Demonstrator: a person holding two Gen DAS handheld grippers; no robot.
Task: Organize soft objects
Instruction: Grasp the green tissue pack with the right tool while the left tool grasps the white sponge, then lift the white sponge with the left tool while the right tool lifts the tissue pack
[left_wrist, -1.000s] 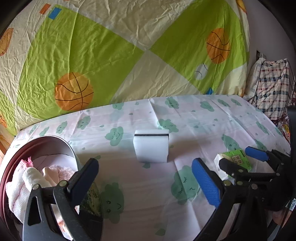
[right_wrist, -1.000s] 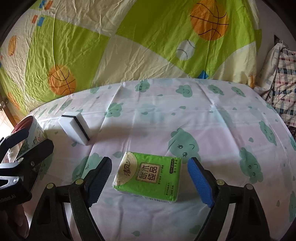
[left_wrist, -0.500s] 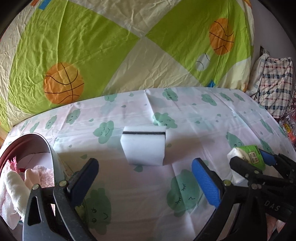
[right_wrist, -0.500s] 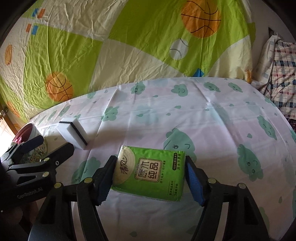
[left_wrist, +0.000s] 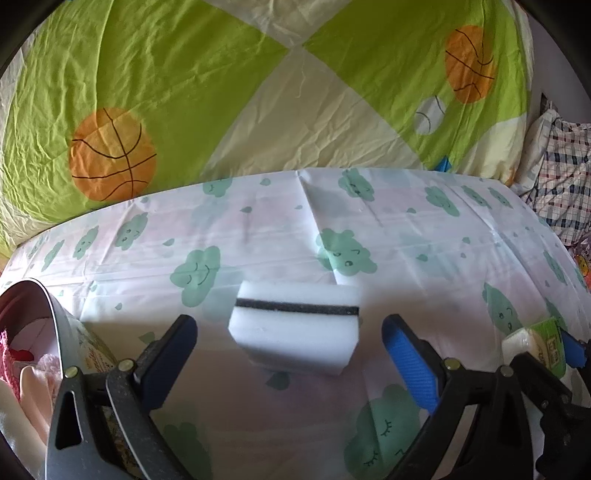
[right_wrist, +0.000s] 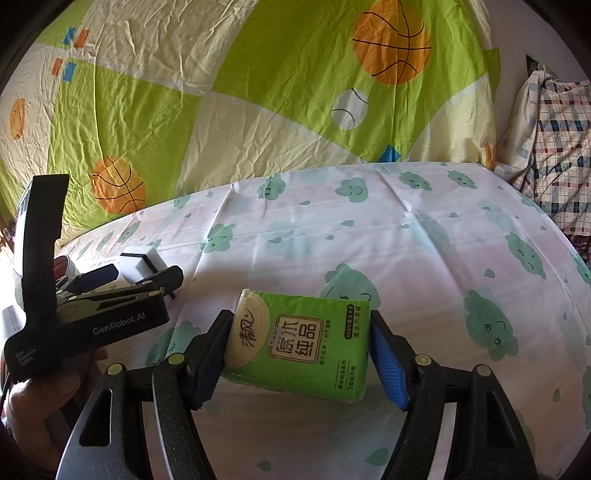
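right wrist view: tissue pack (right_wrist: 301, 341) (green wrapper) sits clamped in the right gripper (right_wrist: 299, 356), just above the sheet (right_wrist: 424, 240). left gripper (left_wrist: 290, 354), jaws closing, straddles the untouched white sponge (left_wrist: 295, 328) beside a tin (left_wrist: 55, 325) of cloths.

This was a bedroom in a home. A crumpled quilt (right_wrist: 258, 92) in green and cream, printed with basketballs, lay heaped behind a surface spread with a white sheet (left_wrist: 406, 236) patterned with smiling green clouds. At the right edge sat a pile of plaid bedding (right_wrist: 554, 147), against a plain pale wall.
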